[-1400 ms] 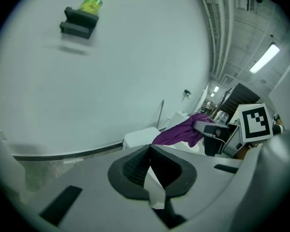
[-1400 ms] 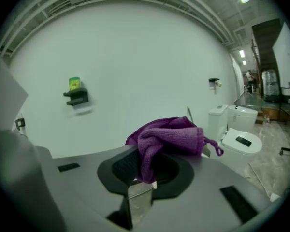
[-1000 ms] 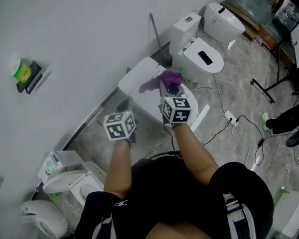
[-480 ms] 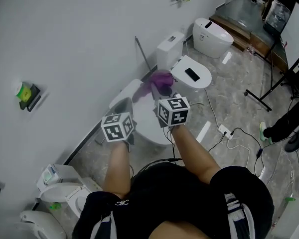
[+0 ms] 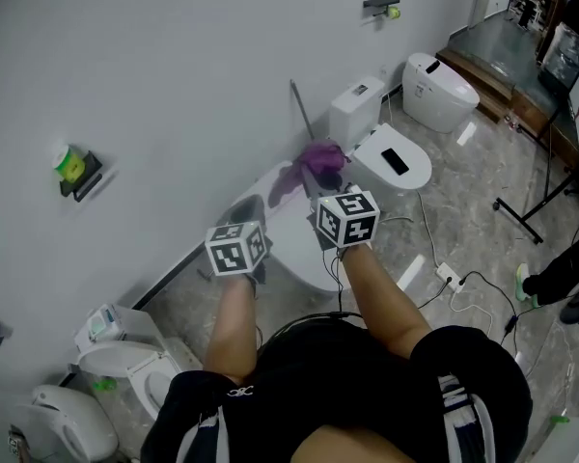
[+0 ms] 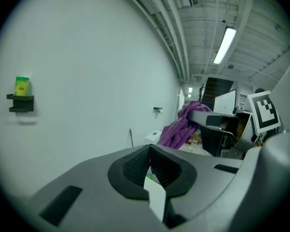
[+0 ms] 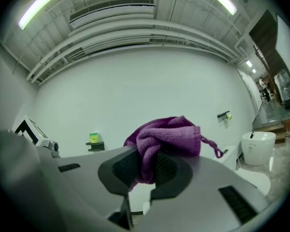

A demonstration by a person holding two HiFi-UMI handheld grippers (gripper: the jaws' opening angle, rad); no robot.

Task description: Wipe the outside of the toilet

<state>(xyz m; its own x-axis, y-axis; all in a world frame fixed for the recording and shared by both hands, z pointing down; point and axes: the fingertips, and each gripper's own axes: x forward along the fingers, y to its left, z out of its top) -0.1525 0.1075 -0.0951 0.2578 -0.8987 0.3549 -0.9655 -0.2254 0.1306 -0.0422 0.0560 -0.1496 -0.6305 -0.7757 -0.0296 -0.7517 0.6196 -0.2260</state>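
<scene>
Far left of the head view, a wall holder w/ a green item: not part of the job.

Left gripper hangs lower left of the toilet. Its own view shows the pads pressed together w/ nothing between them, so it's clenched and empty.

The toilet sits mid-frame against the wall, seat end toward the person. It's hard, glossy ceramic: rigid, heavy, fixed, prob. slick when wet. No need to grip it, just press on it.

The purple cloth is at the toilet's back end, just by the wall. Can't tell if it touches the ceramic. It's soft, light and floppy, w/ a loose tail hanging left. Best held by a bunched fold, as now, leaving a wad free to rub with.

Right gripper is clamped on that cloth. Its own view shows a fold pinched between the pads and the rest bulging above.

Right of that is a second toilet, untouched.

Vs 0.5 s ago: head cam has swung, and the toilets sit further right in frame. The cloth is in the same grip at the same back end. Left gripper is still idle.
</scene>
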